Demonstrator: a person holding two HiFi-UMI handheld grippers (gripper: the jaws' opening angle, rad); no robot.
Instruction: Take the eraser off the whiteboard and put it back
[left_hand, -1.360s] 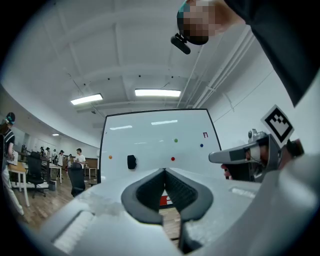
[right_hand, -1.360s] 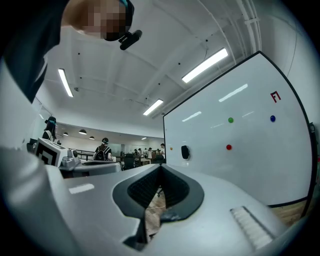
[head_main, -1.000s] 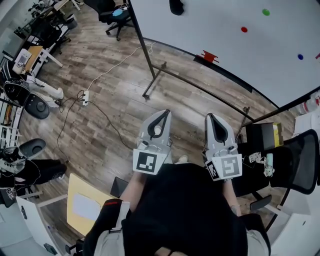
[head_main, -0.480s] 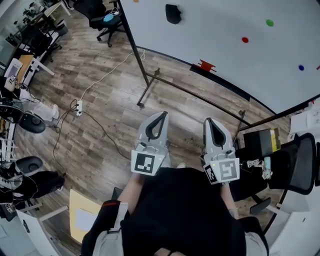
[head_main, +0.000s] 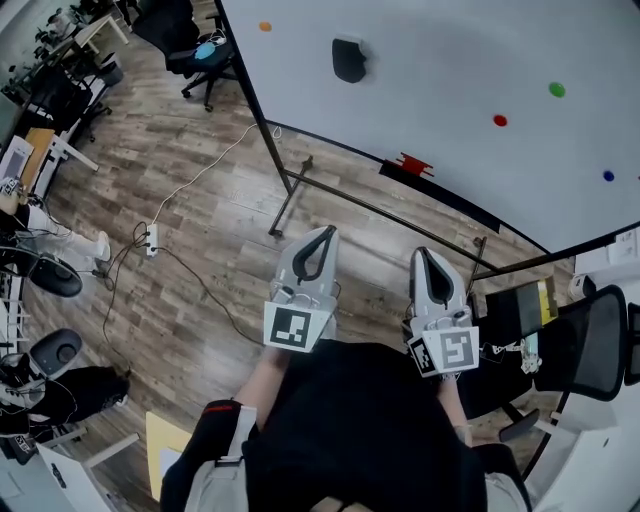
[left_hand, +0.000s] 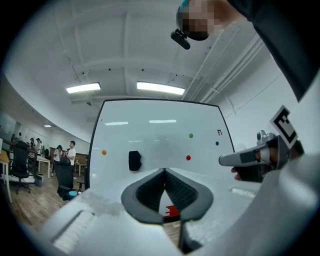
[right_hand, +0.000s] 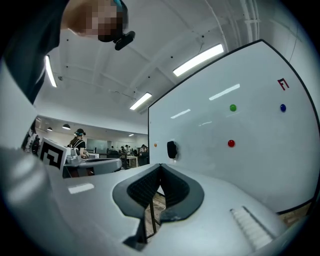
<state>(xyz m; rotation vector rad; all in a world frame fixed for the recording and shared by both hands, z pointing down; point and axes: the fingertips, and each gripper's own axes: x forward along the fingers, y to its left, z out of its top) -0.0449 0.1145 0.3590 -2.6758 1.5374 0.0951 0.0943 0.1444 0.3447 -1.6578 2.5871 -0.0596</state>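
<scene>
The black eraser (head_main: 349, 59) sticks to the whiteboard (head_main: 450, 70) near its upper left, well ahead of both grippers. It also shows in the left gripper view as the eraser (left_hand: 134, 160) and in the right gripper view as the eraser (right_hand: 171, 149). My left gripper (head_main: 322, 232) points level at the board, shut, with nothing between its tips. To its right, my right gripper (head_main: 424, 252) is held the same way, shut and empty. Both are a good way short of the board, above the wooden floor.
Red (head_main: 500, 121), green (head_main: 557, 89), blue (head_main: 608, 176) and orange (head_main: 265, 27) magnets dot the board, with a red object (head_main: 411, 164) on its lower rail. The stand's leg (head_main: 284, 200) crosses the floor ahead. A power strip (head_main: 150, 238) and cable lie left; a black chair (head_main: 590, 350) stands right.
The whiteboard and eraser have slid lower and closer in the head view as the person and both grippers moved toward the board. Both grippers stay shut and empty.
</scene>
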